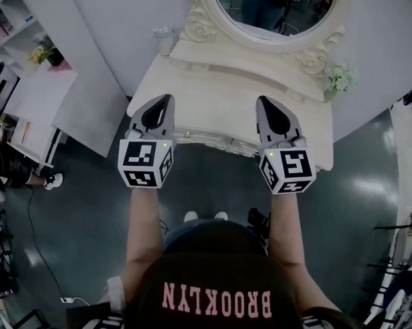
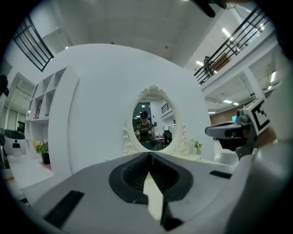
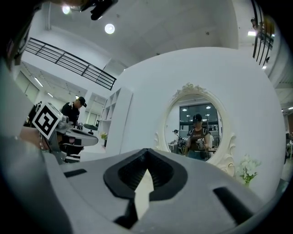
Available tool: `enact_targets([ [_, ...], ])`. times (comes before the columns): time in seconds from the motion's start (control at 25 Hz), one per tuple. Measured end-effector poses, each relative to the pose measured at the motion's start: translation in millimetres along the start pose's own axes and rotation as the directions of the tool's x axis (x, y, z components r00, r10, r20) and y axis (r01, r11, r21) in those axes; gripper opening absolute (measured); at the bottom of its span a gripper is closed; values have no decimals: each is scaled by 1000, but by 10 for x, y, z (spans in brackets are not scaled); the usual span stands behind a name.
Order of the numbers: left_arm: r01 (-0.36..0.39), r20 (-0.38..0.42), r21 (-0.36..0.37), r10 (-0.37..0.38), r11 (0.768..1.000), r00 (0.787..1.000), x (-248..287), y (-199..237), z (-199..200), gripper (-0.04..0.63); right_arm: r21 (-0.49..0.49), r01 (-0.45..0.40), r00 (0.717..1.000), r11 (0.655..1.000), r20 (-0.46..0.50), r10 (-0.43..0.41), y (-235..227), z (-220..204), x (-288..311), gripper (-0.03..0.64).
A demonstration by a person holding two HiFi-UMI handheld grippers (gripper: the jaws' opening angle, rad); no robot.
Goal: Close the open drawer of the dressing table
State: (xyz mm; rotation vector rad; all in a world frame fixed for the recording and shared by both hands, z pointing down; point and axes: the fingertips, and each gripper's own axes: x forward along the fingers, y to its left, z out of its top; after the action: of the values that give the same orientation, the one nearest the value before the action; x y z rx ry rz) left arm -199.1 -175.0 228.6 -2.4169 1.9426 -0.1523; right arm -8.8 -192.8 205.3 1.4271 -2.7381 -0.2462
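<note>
1. Over front edge of cream carved dressing table (image 1: 218, 103): grey left gripper (image 1: 168, 100), grey right gripper (image 1: 262, 102), both jaws pressed together, nothing between.
2. Under that edge, between grippers: cream drawer front (image 1: 200, 137), looks pushed in.

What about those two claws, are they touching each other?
Apart. The head view shows the left gripper and right gripper side by side, with a wide stretch of the dressing table top visible between them.
</note>
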Motion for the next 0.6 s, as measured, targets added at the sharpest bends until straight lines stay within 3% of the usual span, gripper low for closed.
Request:
enact_targets([
  [0.28,-25,93,-8,26,1000,995,-37,11,352,5,9,-4,1000,1000,5,4,9,188,-28,-3],
  [0.6,-37,79,3,37,999,996,-3,17,392,5,-8,-5,1000,1000,-13,5,-32,212,-23,-3],
])
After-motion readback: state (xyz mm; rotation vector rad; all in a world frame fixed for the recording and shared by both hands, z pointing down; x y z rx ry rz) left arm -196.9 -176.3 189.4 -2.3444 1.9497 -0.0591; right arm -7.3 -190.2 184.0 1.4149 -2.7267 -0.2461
